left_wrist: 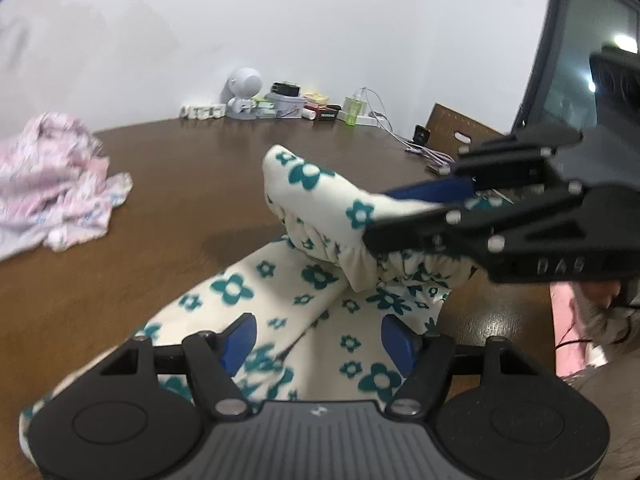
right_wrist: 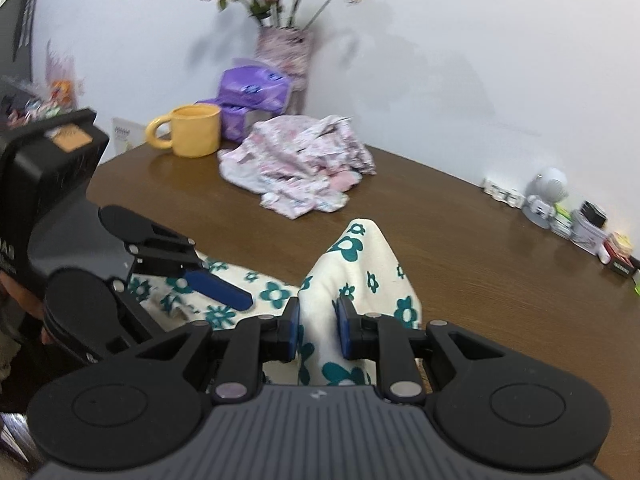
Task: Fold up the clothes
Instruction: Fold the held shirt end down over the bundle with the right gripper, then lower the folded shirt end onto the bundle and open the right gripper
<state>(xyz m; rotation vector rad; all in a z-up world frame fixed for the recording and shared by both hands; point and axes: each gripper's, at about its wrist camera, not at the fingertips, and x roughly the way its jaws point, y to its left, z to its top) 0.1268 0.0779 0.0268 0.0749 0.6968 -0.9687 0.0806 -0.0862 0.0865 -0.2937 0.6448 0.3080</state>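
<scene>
The floral pants (left_wrist: 288, 280), cream with teal flowers, lay on the brown counter (left_wrist: 160, 208) with their legs running toward the 6 o'clock edge of the left wrist view. The right tongs (right_wrist: 318, 328) were clamped on a bunch of this cloth, their blue pads pressed against either side of it, and held the waistband end lifted clear of the counter, so that the fabric stood up in a peak toward 12 o'clock in the right wrist view. In the left wrist view the same tongs came in from 3 o'clock with the gathered elastic hanging under them. The left tongs (left_wrist: 316, 340) stood apart above the legs, with no cloth pinched between their pads.

Judging from this, one fold of the pants was under way: the raised end appeared to be travelling over the legs, but it had not been laid down, and the garment was not yet a flat, tidy packet. Laying it down and smoothing it seemed left to do.

A pink patterned garment (right_wrist: 300, 164) sat crumpled near a yellow mug (right_wrist: 192, 130), at 12 o'clock in the right wrist view and at 9 o'clock in the left. It lay in a loose heap, so it remained unfolded.
</scene>
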